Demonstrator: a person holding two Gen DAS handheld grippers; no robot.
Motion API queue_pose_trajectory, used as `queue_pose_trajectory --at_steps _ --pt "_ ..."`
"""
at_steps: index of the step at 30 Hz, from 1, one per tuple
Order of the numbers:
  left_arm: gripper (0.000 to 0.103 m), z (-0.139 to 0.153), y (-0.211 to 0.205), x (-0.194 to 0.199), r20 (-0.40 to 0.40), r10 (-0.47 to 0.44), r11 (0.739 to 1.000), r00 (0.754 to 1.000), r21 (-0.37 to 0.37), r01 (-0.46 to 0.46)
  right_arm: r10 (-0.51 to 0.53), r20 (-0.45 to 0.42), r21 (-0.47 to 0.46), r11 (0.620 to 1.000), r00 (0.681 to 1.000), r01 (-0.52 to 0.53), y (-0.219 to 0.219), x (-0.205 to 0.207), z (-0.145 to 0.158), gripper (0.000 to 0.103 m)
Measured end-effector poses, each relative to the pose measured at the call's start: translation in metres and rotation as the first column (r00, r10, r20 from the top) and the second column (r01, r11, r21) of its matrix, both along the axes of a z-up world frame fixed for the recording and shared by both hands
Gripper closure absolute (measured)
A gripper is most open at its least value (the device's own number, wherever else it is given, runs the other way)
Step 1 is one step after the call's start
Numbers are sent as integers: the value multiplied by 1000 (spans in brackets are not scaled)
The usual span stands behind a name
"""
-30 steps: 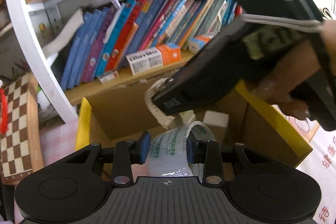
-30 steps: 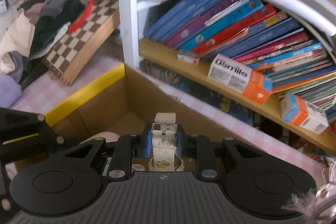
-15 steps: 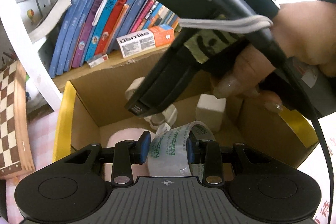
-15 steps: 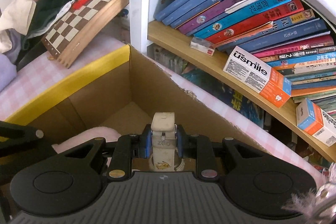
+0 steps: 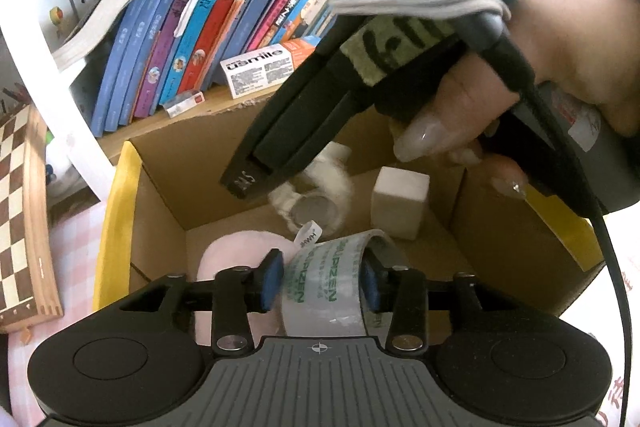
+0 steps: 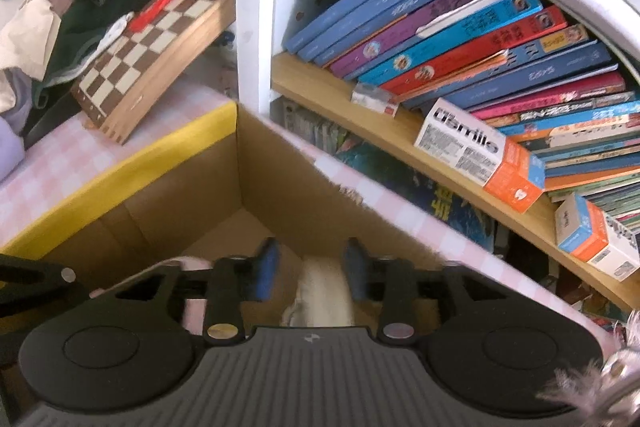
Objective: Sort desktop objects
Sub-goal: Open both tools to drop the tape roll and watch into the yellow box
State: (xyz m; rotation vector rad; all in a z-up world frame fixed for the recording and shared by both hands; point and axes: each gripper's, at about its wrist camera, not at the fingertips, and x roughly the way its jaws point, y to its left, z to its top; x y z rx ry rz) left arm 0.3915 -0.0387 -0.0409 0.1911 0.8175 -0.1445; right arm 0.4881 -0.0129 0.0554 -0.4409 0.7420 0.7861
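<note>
My left gripper (image 5: 322, 281) is shut on a roll of clear tape (image 5: 326, 293) with green lettering, held over an open cardboard box (image 5: 160, 195) with a yellow rim. My right gripper (image 6: 310, 267) stands open above the same box (image 6: 288, 195). A white watch (image 6: 324, 293), blurred, sits loose just below and between its blue pads, touching neither. In the left wrist view the watch (image 5: 316, 195) is inside the box under the tip of the right gripper (image 5: 256, 179), which a hand (image 5: 560, 39) holds.
A white cube (image 5: 400, 201) and a pink soft thing (image 5: 236, 255) lie in the box. Behind it stands a shelf of books (image 6: 460, 39) with a white-and-orange carton (image 6: 476, 151). A chessboard (image 6: 160, 27) leans at the left on the pink checked cloth (image 6: 52, 163).
My right gripper has opened and let go of the white watch, which has dropped into the box. The left gripper has tipped further down over the box, still holding the tape.
</note>
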Motion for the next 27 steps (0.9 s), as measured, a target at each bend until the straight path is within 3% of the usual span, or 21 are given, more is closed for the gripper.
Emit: queue_pose_trajectory --at_steps 3,6,8,18,27 --pt "37 5 0 -3 24 7 1000 1000 9 -7 -9 13 14 1000 1000 9 -2 -2 6 48" --pt "29 15 -1 -8 56 7 1000 998 11 -8 -24 35 30 999 999 23 -5 -6 13 32" --pt "28 21 -2 -12 79 4 1000 997 14 -5 -35 44 45 998 998 33 -7 -9 18 28" --pt "23 49 0 -44 166 3 999 986 31 -8 -70 67 102 993 995 63 -21 -35 46 23" --pt "20 75 14 -96 252 3 999 968 38 -13 -121 111 177 979 986 100 -54 -83 80 21"
